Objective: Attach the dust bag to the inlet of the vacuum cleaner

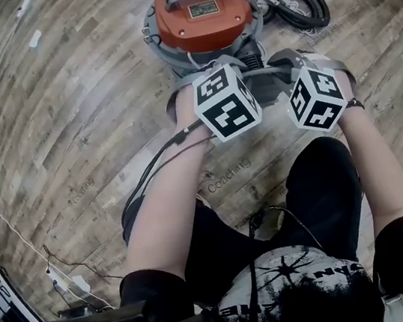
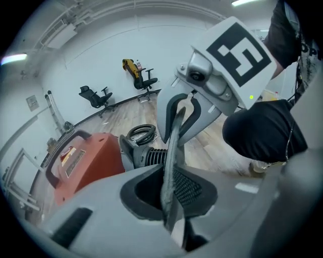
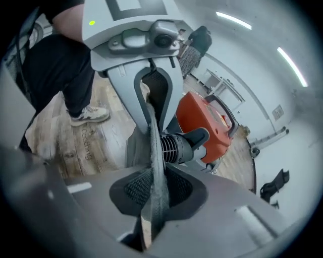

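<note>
Fitting step: keep the dust bag (image 2: 172, 146) mouth square to the ribbed inlet (image 3: 174, 146) of the vacuum cleaner (image 1: 201, 12); I'd push both sides on evenly.
Left gripper (image 2: 169, 189): nearly closed, pinching the bag's grey edge.
Right gripper (image 3: 154, 194): clamped likewise on the opposite edge.
Bag position: stretched between them, just before the inlet.

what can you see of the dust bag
The dust bag is grey, felt-like cloth, thin and limp. Both gripper views show it edge-on as a narrow strip held taut between the left hand-held gripper and the right hand-held gripper, each pinching one edge. It is held up just in front of the black ribbed inlet of the orange vacuum. Whether it touches the inlet cannot be told, and its opening is hidden.
</note>
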The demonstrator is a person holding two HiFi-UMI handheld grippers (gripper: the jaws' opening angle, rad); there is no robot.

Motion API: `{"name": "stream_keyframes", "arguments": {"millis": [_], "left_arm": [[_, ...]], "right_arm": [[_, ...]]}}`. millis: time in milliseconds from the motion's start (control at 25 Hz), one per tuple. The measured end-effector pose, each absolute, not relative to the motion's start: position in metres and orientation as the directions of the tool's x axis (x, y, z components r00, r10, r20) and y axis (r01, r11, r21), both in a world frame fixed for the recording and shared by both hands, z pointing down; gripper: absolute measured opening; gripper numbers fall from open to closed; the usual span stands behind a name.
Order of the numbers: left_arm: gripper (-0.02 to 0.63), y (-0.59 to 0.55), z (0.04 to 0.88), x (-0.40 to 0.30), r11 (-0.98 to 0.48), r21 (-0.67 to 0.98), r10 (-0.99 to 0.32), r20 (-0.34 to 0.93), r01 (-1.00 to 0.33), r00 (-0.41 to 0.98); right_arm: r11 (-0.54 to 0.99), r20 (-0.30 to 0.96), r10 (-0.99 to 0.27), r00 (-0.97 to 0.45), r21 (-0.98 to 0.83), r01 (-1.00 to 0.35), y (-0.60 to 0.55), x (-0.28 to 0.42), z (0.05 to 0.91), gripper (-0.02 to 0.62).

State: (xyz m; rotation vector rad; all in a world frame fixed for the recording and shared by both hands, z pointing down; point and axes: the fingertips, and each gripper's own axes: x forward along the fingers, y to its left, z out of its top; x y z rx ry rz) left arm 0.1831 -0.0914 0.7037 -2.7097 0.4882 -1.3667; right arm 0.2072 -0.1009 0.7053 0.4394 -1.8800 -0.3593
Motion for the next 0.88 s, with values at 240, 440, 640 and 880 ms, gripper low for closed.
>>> {"name": "stream_keyframes", "arguments": {"millis": [240, 440, 640, 880], "left_arm": [[0.031, -0.086, 0.717, 0.174, -0.945, -0.177, -0.304, 0.791, -0.276, 0.531], [0.031, -0.096, 0.717, 0.178, -0.948, -0.152, -0.289, 0.780, -0.280, 0.555], [0.035, -0.099, 0.710, 0.186, -0.952, -0.154, -0.287, 0.751, -0.266, 0.595], [0.044, -0.104, 0.709, 0.185, -0.949, -0.116, -0.278, 0.748, -0.294, 0.602]], "right_arm": [[0.873, 0.858, -0.455, -0.239, 0.483, 0.070, -0.096, 0.192, 0.691, 0.051], [0.893, 0.853, -0.436, -0.286, 0.450, -0.020, -0.105, 0.197, 0.696, 0.052], [0.904, 0.828, -0.427, -0.363, 0.381, -0.194, -0.112, 0.210, 0.711, 0.058], [0.907, 0.846, -0.421, -0.326, 0.392, -0.154, -0.114, 0.209, 0.708, 0.060]]}}
